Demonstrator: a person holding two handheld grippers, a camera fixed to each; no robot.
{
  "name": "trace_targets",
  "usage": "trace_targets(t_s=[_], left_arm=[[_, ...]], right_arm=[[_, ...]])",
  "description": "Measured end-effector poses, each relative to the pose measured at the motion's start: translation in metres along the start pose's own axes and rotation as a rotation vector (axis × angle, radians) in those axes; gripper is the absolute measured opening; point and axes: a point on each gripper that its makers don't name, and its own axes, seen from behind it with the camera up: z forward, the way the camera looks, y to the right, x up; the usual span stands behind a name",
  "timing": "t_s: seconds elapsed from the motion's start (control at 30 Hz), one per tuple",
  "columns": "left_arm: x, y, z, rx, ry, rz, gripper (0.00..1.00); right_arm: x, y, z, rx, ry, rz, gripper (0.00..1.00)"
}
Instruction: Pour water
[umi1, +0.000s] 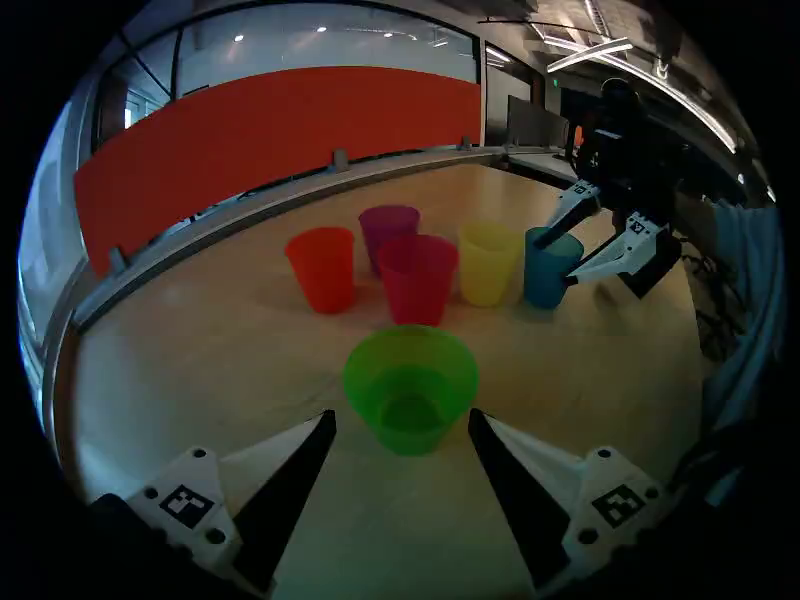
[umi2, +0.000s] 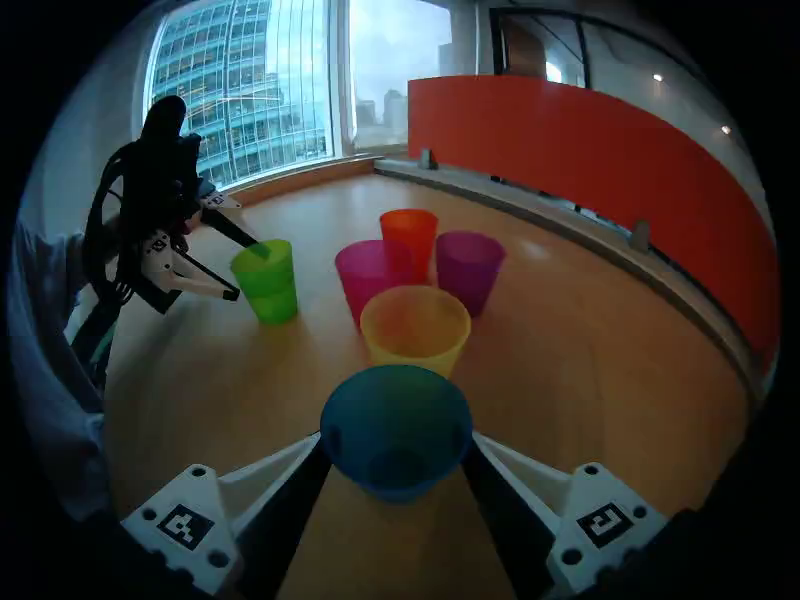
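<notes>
A green cup (umi1: 410, 388) stands on the wooden table between the fingers of my left gripper (umi1: 402, 418). That gripper is open: its right finger is at the cup's wall and a thin gap shows on the left. My right gripper (umi2: 396, 442) is shut on a blue cup (umi2: 396, 428) that rests on the table, with both fingertips against its sides. The left gripper view shows the blue cup (umi1: 549, 266) and the right gripper (umi1: 560, 262) at far right. In the right gripper view, the green cup (umi2: 266, 280) and the left gripper (umi2: 245, 270) are at left. I cannot tell whether either cup holds water.
Orange (umi1: 322, 266), purple (umi1: 388, 226), pink (umi1: 417, 277) and yellow (umi1: 487, 260) cups cluster mid-table between the two held cups. A rail and a red panel (umi1: 280, 130) run along the far table edge. A person's sleeve (umi2: 50, 400) is at left.
</notes>
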Motion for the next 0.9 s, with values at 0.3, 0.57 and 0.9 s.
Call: trace_targets(t_s=[0.3, 0.57, 0.9], left_arm=[[0.002, 0.003, -0.002, -0.008, 0.006, 0.000, 0.99], [0.002, 0.003, -0.006, -0.003, 0.011, -0.001, 0.99], [0.000, -0.001, -0.020, 0.020, 0.028, -0.010, 0.99]], right_arm=[[-0.004, -0.001, -0.003, -0.002, -0.006, 0.013, 0.92], [-0.010, -0.002, -0.004, -0.010, -0.018, 0.020, 1.00], [-0.017, 0.000, -0.020, -0.042, -0.001, 0.040, 1.00]])
